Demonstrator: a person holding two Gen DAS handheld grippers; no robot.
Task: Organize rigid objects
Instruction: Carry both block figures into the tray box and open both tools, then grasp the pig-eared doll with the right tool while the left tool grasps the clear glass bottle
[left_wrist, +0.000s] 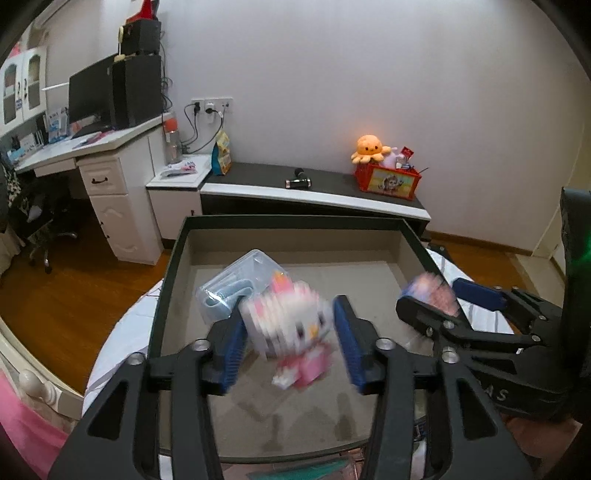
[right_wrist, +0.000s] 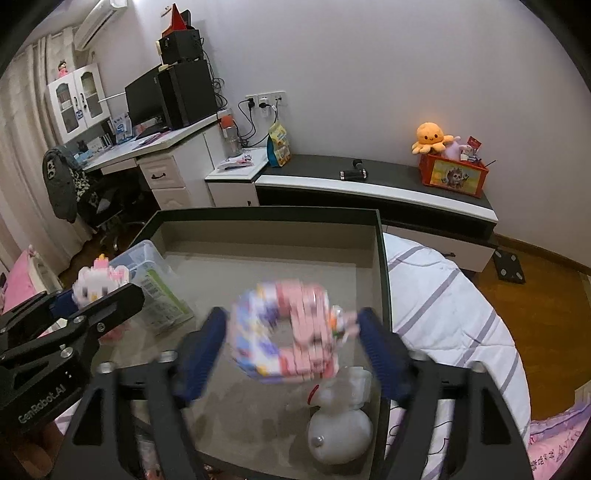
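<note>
A dark-rimmed open box (left_wrist: 173, 254) with a beige floor sits on a bed; it also shows in the right wrist view (right_wrist: 382, 266). My left gripper (left_wrist: 290, 345) is open, with a blurred pink-and-white cat brick figure (left_wrist: 286, 328) between its blue pads, touching the left pad (left_wrist: 232, 350). My right gripper (right_wrist: 291, 350) is open around a blurred pink, white and blue brick ring (right_wrist: 288, 332), whose right side touches the right pad. Both hover over the box. The cat figure shows in the right wrist view (right_wrist: 98, 284), the ring in the left wrist view (left_wrist: 430, 291).
A clear plastic case (left_wrist: 236, 284) lies in the box's left part (right_wrist: 151, 280). A white round bottle-like object (right_wrist: 340, 424) lies in the box's near right corner. A striped quilt (right_wrist: 443, 306) surrounds the box. A low bench (right_wrist: 369, 181), a desk and an orange toy crate (right_wrist: 452, 173) stand behind.
</note>
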